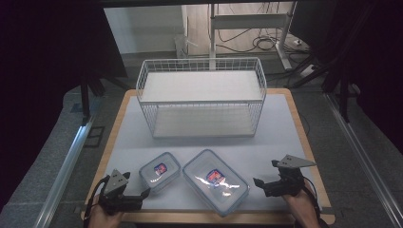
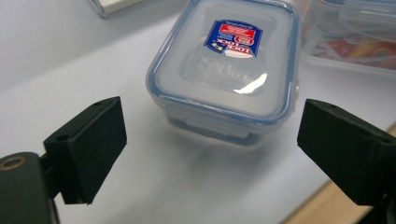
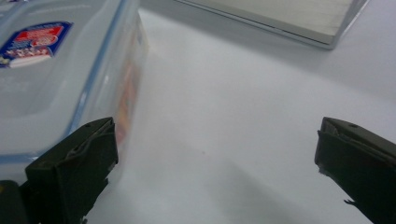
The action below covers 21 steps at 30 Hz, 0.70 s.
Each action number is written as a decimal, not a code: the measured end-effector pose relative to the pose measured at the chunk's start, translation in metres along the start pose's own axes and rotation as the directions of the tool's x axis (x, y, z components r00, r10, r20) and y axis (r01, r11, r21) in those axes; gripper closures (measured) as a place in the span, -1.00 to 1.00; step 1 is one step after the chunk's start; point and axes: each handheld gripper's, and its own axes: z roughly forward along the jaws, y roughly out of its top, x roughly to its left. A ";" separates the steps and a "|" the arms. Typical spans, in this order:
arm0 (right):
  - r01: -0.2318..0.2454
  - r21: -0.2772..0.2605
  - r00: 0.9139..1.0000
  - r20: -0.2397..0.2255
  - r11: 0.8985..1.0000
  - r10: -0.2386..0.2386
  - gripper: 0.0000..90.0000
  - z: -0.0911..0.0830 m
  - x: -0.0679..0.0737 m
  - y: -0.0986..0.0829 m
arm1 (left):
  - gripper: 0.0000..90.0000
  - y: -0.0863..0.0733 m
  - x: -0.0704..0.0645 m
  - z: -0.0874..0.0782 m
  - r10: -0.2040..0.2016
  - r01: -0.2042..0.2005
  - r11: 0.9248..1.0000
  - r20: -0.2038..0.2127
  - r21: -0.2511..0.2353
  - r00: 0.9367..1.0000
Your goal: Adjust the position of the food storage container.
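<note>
From the high view we see the table (image 1: 285, 123) with a white wire basket (image 1: 201, 97) at its far half and two lidded plastic boxes near us: a small container (image 1: 159, 171) on the left and a large container (image 1: 215, 181) just beside it on the right, each with a blue-rimmed lid and a red and blue label. Our left gripper (image 1: 142, 194) sits at the near edge, its tips just beside the small container's near corner, and our right gripper (image 1: 259, 182) lies near the large container's right end, apart from it. In the left gripper view, our left gripper (image 2: 212, 142) has its jaws spread wide, and the small container (image 2: 226, 70) stands upright on the white surface just ahead of them, untouched; a corner of the large container (image 2: 348, 32) shows behind it. In the right gripper view, our right gripper (image 3: 215, 163) also has its jaws wide apart and holds nothing; the large container (image 3: 60, 79) lies close against the left jaw, though we cannot tell whether they touch, and a corner of the wire basket (image 3: 289, 18) sits beyond.
</note>
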 end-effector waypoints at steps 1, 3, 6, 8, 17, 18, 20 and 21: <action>-0.009 -0.007 1.000 0.007 1.000 0.009 -1.00 -0.001 -0.005 0.000 | -0.81 0.001 0.000 -0.001 -0.011 0.011 1.000 0.001 0.006 1.000; -0.015 -0.008 1.000 0.010 1.000 0.015 -1.00 -0.001 -0.007 0.000 | -0.83 0.002 -0.002 0.000 -0.036 0.036 0.999 0.035 0.007 0.999; -0.012 -0.001 1.000 0.009 1.000 0.012 -1.00 -0.001 -0.011 -0.003 | -0.88 0.003 -0.005 0.003 -0.052 0.051 0.998 0.056 0.022 0.997; -0.010 0.007 1.000 0.017 1.000 0.010 -1.00 -0.001 -0.011 -0.004 | -0.89 0.004 -0.007 0.004 -0.056 0.055 0.998 0.048 0.022 0.997; 0.003 0.027 1.000 0.018 1.000 -0.004 -1.00 0.003 -0.012 -0.005 | -0.85 0.003 -0.003 0.003 -0.075 0.074 0.997 0.048 0.013 0.996; 0.003 0.027 1.000 0.018 1.000 -0.004 -1.00 0.003 -0.012 -0.005 | -0.84 0.003 -0.003 0.003 -0.075 0.074 0.997 0.048 0.013 0.996; 0.005 0.029 1.000 0.015 1.000 -0.005 -1.00 0.004 -0.012 -0.005 | -0.82 0.003 -0.003 0.003 -0.072 0.071 0.997 0.044 0.014 0.996; 0.005 0.030 1.000 0.015 1.000 -0.005 -1.00 0.004 -0.012 -0.005 | -0.80 0.002 -0.003 0.003 -0.070 0.069 0.998 0.045 0.013 0.997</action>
